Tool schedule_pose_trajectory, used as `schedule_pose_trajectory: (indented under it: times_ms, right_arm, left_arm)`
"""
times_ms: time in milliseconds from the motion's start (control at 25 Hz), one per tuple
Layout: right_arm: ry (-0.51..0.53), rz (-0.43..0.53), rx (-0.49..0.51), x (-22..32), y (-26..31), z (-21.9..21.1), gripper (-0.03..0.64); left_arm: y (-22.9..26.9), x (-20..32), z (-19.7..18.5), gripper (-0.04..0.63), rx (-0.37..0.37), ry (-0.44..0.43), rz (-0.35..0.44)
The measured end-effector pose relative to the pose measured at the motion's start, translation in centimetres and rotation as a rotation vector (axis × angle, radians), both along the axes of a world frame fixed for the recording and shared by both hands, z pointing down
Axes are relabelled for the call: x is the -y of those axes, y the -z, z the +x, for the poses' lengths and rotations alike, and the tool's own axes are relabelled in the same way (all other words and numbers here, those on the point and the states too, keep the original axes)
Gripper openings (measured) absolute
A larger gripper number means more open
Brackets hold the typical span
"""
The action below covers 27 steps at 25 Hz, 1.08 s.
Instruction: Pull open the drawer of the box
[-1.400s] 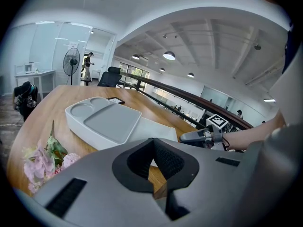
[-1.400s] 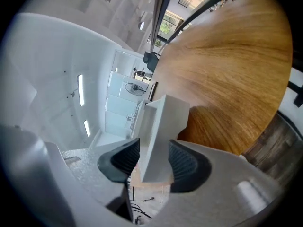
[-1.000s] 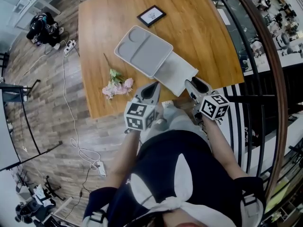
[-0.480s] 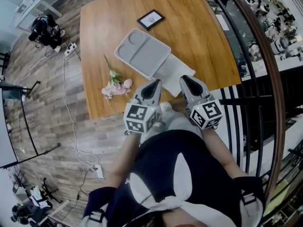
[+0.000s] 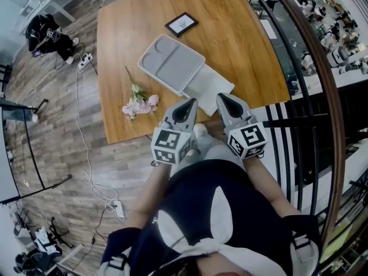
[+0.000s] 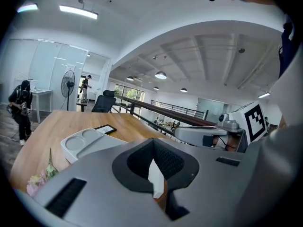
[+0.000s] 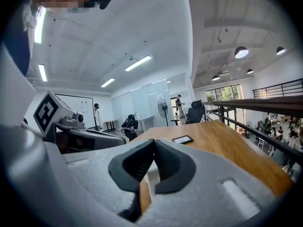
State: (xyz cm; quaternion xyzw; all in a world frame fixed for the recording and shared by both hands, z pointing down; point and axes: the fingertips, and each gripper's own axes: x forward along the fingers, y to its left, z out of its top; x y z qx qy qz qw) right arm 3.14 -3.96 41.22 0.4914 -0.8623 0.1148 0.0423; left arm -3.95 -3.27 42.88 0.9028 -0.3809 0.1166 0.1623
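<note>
Hovering off table (image 5: 247, 50) edge, left claw (image 5: 190, 103) shut empty, right claw (image 5: 223, 98) just closed on nothing, drawer (image 5: 210, 85) protruding toward edge.

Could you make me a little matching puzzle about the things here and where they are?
1 drawer
2 pink flowers
3 picture frame
4 power strip

a lying left of the box
b on the wooden floor
c pulled out of the box
d beyond the box, farther away

Pairs: 1-c, 2-a, 3-d, 4-b
</note>
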Motion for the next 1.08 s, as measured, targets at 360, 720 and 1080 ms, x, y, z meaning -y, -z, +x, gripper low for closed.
schedule_pose_trajectory:
  times_ms: [360, 720, 1080]
  right_arm:
    - [0.040, -0.011, -0.042, -1.7, -0.4, -1.1, -0.003]
    - [0.039, -0.021, -0.061, -2.7, -0.7, -1.3, -0.003]
    - [0.045, -0.034, -0.079, -3.5, -1.9, -1.5, -0.003]
  left_arm:
    - [-0.3, -1.7, 0.1, 0.017, 0.014, -0.005, 0.003]
    - [-0.6, -2.6, 0.2, 0.017, 0.016, -0.011, 0.001]
    - [-2.0, -3.7, -0.2, 0.017, 0.021, -0.007, -0.020]
